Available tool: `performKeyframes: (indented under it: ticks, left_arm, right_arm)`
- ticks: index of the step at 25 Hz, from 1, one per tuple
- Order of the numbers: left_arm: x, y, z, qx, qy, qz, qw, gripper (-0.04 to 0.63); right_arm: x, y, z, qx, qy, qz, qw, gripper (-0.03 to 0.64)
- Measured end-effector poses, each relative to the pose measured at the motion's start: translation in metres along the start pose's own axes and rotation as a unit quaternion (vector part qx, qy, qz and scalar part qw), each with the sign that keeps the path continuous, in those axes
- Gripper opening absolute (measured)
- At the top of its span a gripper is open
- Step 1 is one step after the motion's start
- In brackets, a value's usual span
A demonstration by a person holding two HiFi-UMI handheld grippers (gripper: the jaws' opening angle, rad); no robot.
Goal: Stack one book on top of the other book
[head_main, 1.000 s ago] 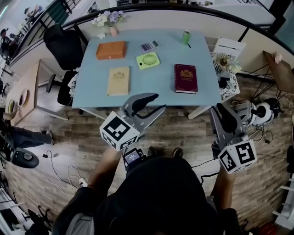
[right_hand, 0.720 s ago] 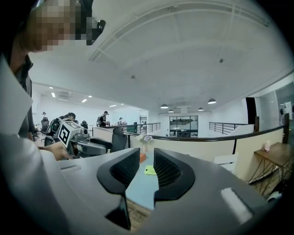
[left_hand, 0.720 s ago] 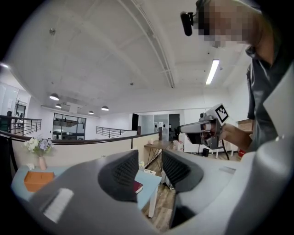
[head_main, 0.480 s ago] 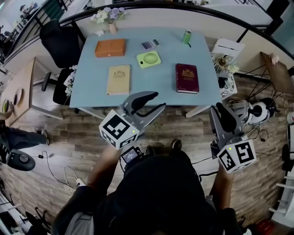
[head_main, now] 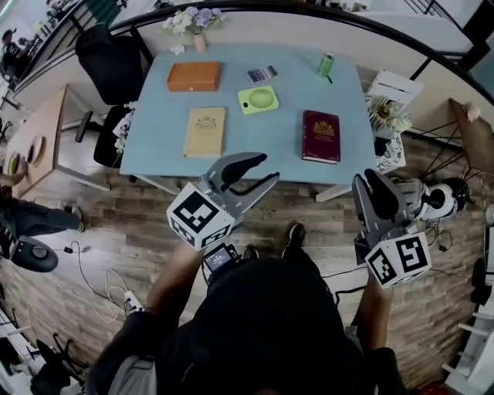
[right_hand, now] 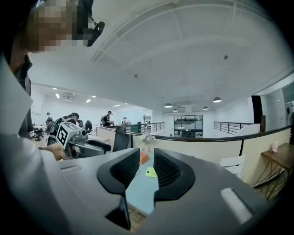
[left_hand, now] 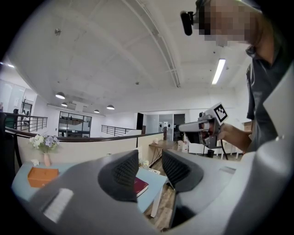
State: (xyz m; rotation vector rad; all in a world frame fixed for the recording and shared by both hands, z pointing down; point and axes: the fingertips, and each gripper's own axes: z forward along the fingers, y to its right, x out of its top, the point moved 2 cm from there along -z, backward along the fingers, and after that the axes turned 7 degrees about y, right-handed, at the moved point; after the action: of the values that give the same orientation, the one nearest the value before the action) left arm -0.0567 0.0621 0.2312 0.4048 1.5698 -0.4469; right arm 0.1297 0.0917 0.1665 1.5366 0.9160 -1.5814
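Two books lie flat and apart on the light blue table [head_main: 282, 139]: a tan book [head_main: 204, 131] at the left and a dark red book [head_main: 320, 136] at the right. Both grippers hang short of the table's near edge, over the wooden floor. My left gripper [head_main: 265, 169] is open and empty, pointing toward the table's front. My right gripper [head_main: 370, 185] is also open with a narrow gap and holds nothing. In the left gripper view the dark red book [left_hand: 140, 186] shows between the jaws.
An orange box [head_main: 194, 76], a green fan [head_main: 258, 99], a calculator [head_main: 261, 74], a green can [head_main: 326, 64] and a flower vase [head_main: 193, 19] stand on the far half of the table. A black chair [head_main: 108, 65] is at the left, and a white side table [head_main: 392, 116] at the right.
The table has shifted a little right and down in the head view as the person moved. Both grippers keep the same open pose, short of the table.
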Motion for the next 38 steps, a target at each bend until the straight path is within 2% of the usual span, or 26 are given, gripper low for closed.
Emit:
performKeyframes:
  ticks: [6, 25, 38]
  left_arm:
    - [-0.005, -0.004, 0.021, 0.022, -0.014, 0.0, 0.9997, 0.212]
    - [-0.027, -0.014, 0.14, 0.084, -0.055, -0.008, 0.9949, 0.212]
    - [-0.036, -0.03, 0.188, 0.126, -0.073, -0.006, 0.9893, 0.213]
  right_arm:
    - [-0.003, 0.026, 0.017, 0.028, 0.003, 0.011, 1.0, 0.095]
    - [-0.026, 0.159, 0.068, 0.095, -0.001, 0.046, 0.994, 0.095]
    - [-0.043, 0.213, 0.096, 0.135, -0.013, 0.064, 0.989, 0.095]
